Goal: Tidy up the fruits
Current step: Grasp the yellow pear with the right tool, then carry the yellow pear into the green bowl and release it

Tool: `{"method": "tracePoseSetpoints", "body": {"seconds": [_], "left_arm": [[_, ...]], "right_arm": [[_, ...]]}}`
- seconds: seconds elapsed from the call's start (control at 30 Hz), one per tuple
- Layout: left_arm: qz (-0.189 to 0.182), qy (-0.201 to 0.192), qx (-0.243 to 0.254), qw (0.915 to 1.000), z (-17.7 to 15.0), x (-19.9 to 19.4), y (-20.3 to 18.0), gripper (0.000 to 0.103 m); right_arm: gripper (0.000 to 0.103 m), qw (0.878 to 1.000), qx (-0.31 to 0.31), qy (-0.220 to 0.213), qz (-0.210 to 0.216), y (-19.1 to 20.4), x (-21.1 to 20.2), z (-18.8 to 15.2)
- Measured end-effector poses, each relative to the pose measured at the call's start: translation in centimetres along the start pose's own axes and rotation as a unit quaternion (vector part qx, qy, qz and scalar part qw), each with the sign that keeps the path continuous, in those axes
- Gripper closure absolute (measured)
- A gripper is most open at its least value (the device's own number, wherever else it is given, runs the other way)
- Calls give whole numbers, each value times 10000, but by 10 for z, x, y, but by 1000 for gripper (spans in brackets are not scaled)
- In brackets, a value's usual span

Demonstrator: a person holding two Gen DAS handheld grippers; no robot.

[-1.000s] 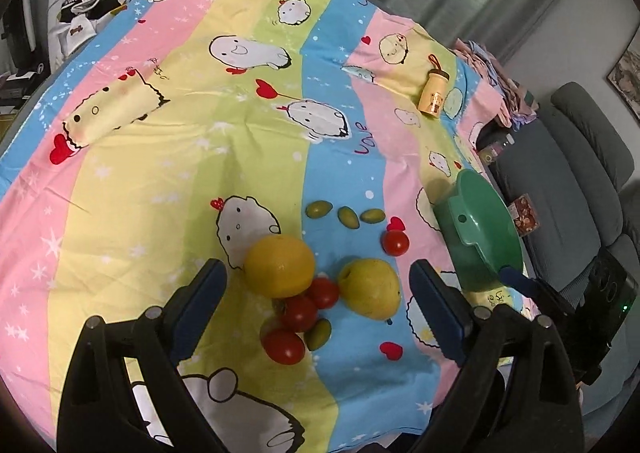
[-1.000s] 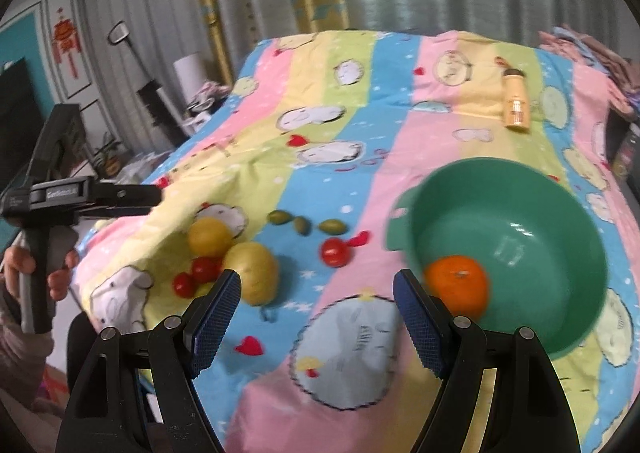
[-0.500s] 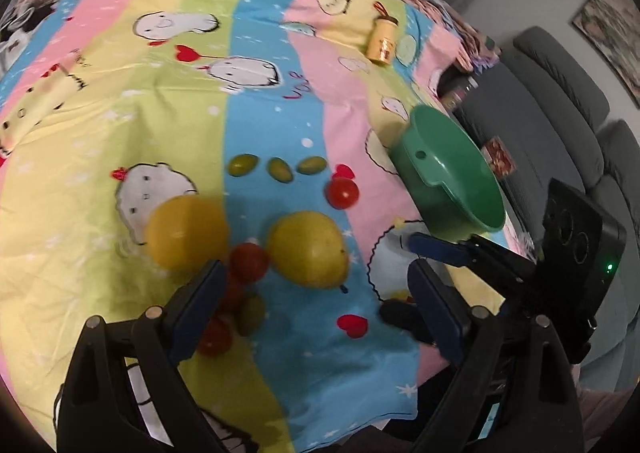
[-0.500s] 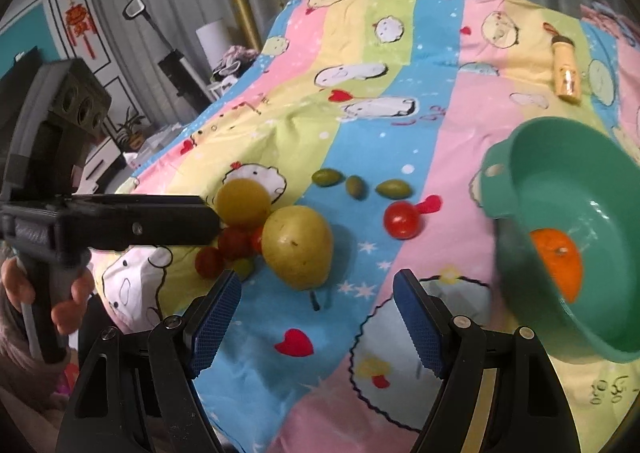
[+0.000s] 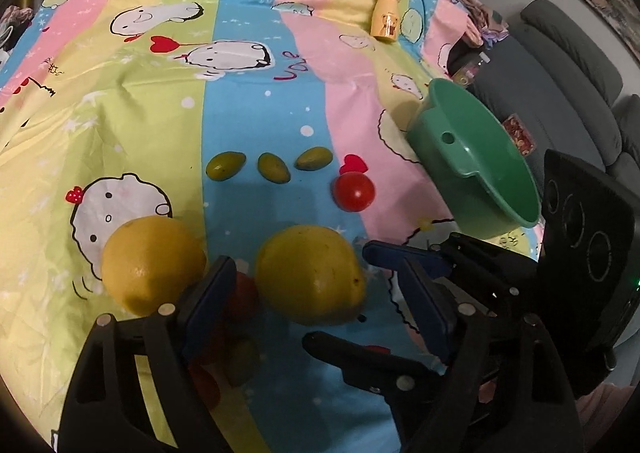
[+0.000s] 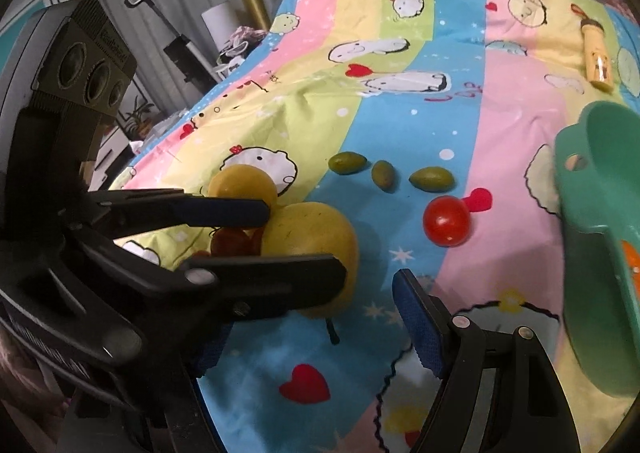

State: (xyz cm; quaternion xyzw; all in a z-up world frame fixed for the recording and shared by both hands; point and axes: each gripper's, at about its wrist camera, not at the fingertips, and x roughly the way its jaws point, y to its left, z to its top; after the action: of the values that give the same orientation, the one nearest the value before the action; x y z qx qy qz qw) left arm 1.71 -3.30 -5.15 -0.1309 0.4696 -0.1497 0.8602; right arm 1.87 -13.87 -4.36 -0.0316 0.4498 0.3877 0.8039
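A yellow pear lies on the striped cloth between the open fingers of my left gripper; it also shows in the right wrist view. A yellow orange sits to its left, with red tomatoes partly hidden behind my left finger. Three green olives lie in a row, and a lone tomato sits near the green bowl. An orange lies in the bowl. My right gripper is open and empty, low beside the pear.
A small yellow bottle lies at the far side of the cloth. A grey sofa stands beyond the table's right edge. The two grippers are close together, with the right one's fingers just right of the pear.
Both grippers moved forward and down toward the pear. My left fingers now stand on either side of it, and my right gripper has swung left, away from the bowl.
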Motion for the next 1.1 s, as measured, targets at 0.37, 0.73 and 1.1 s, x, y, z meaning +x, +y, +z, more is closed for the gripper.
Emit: {"method": "tracePoseSetpoints", "body": {"seconds": [0.37,0.73,1.1], "left_arm": [[127,120,127,9998,2,7,-1,44],[180,40,162,9997,0,-1,-10,43],[74,-280,577,9979,22,-17,-51,43]], "right_arm": [[47,9998,-8,68,171,0,8,2],[48,9998,30,-84,165,-1,-2,0],[47,9975,46,-695,-144,-3,-45,3]]}}
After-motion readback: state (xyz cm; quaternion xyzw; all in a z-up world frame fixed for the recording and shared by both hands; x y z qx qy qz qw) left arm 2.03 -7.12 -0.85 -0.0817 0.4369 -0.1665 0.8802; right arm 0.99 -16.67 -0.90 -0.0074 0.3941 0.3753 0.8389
